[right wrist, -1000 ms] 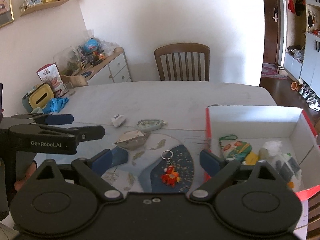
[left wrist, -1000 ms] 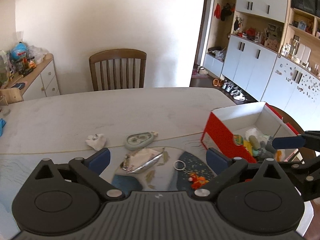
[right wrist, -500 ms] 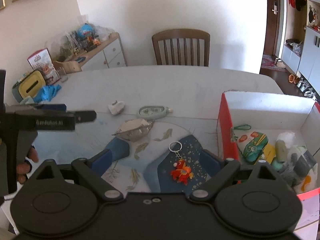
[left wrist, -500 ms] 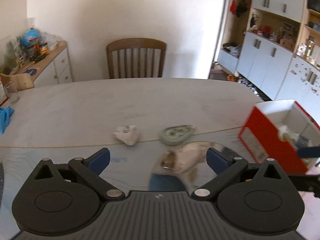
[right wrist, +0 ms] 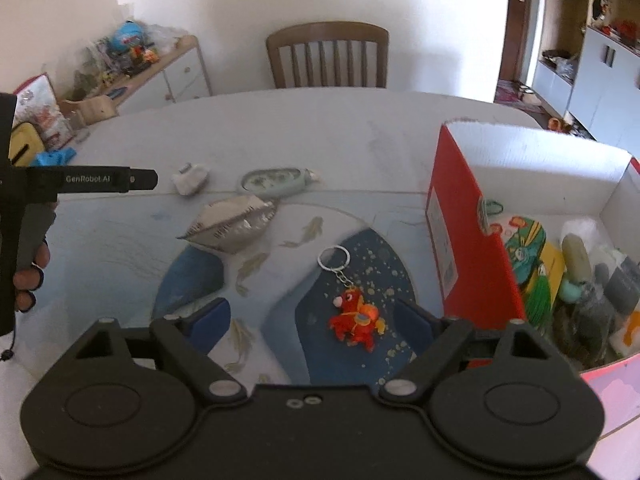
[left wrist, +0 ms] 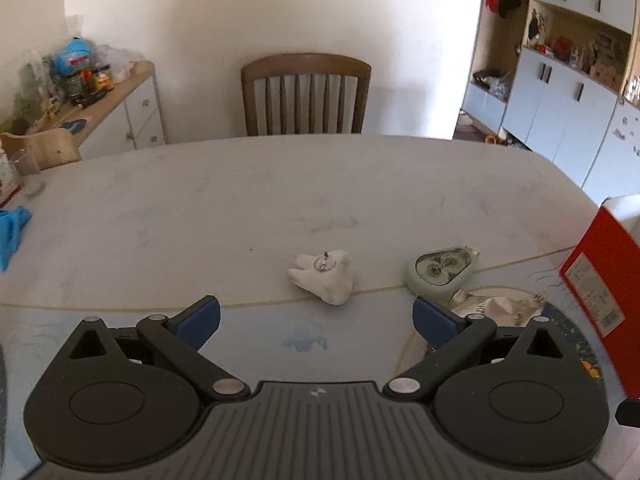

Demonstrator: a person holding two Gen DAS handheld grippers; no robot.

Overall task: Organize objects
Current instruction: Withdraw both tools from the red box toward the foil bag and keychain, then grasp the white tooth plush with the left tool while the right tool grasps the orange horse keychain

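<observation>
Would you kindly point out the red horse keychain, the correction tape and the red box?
red horse keychain [right wrist: 356,320]: right wrist view, toy's body.
correction tape [left wrist: 442,270]: left wrist view, clear top face.
red box [right wrist: 460,232]: right wrist view, red side wall.

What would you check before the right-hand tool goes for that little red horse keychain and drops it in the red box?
1. Right gripper jaws open, just closing slightly: ok.
2. Red horse keychain between the jaws, not yet pinched: ok.
3. Keychain lies clear of the silver foil packet: ok.
4. Red box stands open-topped beside the keychain: ok.
5. Room left in the box among its contents: cannot tell.
6. Left gripper open, aimed at the white tooth-shaped piece, out of the right one's way: ok.
</observation>
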